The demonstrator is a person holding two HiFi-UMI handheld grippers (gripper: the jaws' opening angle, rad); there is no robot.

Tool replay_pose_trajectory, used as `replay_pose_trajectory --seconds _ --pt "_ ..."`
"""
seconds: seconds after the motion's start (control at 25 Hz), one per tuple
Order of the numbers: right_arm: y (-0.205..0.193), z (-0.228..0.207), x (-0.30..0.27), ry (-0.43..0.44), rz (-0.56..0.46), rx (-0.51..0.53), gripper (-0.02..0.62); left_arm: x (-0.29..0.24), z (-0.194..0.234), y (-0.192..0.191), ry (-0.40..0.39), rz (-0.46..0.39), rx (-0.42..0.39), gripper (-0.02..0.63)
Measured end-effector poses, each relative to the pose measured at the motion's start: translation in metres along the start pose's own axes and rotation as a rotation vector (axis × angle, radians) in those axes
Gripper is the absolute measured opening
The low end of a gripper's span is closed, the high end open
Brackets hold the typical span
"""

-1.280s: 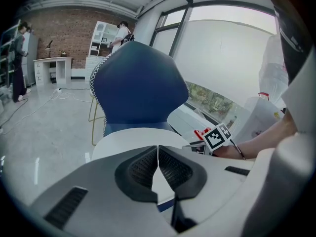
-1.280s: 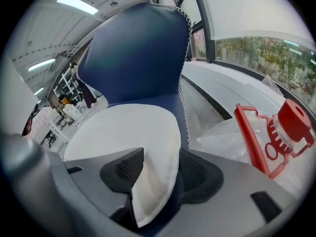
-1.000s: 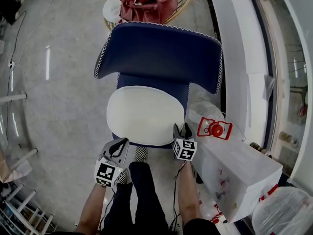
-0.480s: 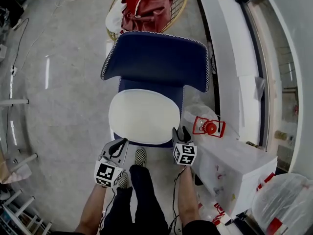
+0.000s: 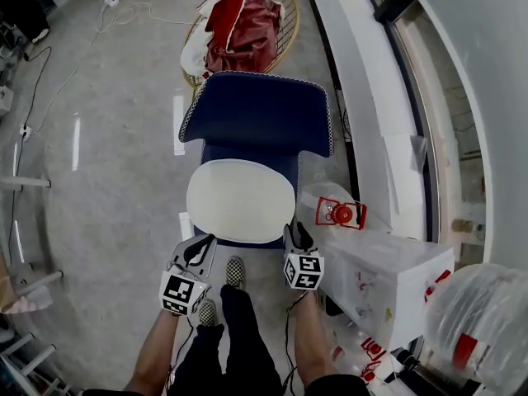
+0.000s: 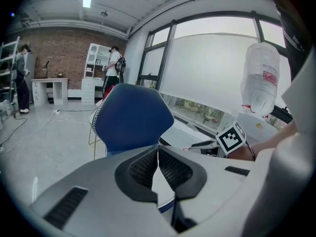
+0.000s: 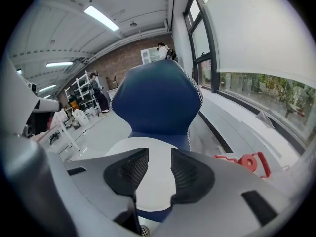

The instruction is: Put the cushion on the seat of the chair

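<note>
On the seat of the chair (image 5: 257, 118) the white cushion (image 5: 240, 200) lies flat. It looks thin, soft and light; you'd best pinch its front edge. Your left gripper (image 5: 204, 242) is closed on nothing. The jaws of your right gripper (image 5: 297, 232) have just been narrowing but stand apart, empty.

Pretty bright in here: daylight floods through the window (image 6: 212, 78) at 3 o'clock, ceiling strips (image 7: 101, 18) help, glare streaks on the floor (image 5: 76, 139) at 9. Fisheye edges bend and go black.
</note>
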State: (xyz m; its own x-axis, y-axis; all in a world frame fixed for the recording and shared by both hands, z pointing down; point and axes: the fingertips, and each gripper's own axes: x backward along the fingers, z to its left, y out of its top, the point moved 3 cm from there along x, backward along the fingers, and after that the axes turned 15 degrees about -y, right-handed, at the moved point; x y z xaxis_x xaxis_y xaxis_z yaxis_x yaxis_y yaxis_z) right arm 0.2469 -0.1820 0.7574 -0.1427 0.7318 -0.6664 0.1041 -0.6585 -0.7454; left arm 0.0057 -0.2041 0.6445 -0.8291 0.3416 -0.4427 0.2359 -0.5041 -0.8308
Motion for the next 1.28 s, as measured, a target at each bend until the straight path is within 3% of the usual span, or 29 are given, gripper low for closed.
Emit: replay_pose_trajectory --seconds 0.32,1.28 --pt "0.039 0.019 0.074 0.016 -0.110 -0.004 0.107 0.043 -0.038 0.029 -0.014 -0.023 -0.081 0.023" --pt "0.117 0.085 0.335 0.077 -0.412 0.053 0.038 0.199 -0.173 0.117 -0.016 -0.198 -0.267 0.023"
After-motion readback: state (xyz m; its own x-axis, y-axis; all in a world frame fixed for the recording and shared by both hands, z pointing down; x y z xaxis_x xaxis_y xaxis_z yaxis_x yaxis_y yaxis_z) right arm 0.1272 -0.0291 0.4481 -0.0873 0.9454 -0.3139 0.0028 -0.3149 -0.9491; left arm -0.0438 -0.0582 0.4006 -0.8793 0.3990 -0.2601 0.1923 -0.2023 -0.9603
